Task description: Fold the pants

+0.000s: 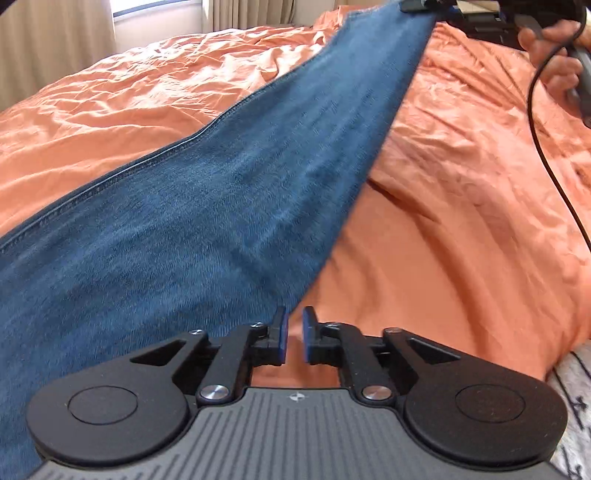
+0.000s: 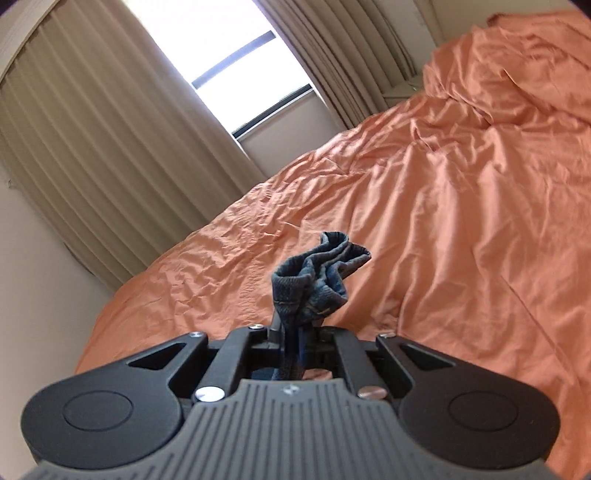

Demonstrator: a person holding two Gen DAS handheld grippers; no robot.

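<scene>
Blue denim pants (image 1: 236, 177) stretch diagonally over the orange bed cover, from lower left up to the top right. My left gripper (image 1: 294, 325) is slightly open and empty, just off the right edge of the pants near their wide end. My right gripper (image 2: 295, 332) is shut on the bunched hem end of the pants (image 2: 317, 273), held up above the bed. In the left wrist view the right gripper (image 1: 436, 5) shows at the top, pinching the far end of the pants, with the person's hand behind it.
The crumpled orange bed cover (image 1: 461, 206) fills both views. Beige curtains (image 2: 92, 129) and a bright window (image 2: 236, 62) stand beyond the bed. A black cable (image 1: 543, 122) hangs from the right gripper. A white patterned cloth (image 1: 576, 398) lies at the lower right.
</scene>
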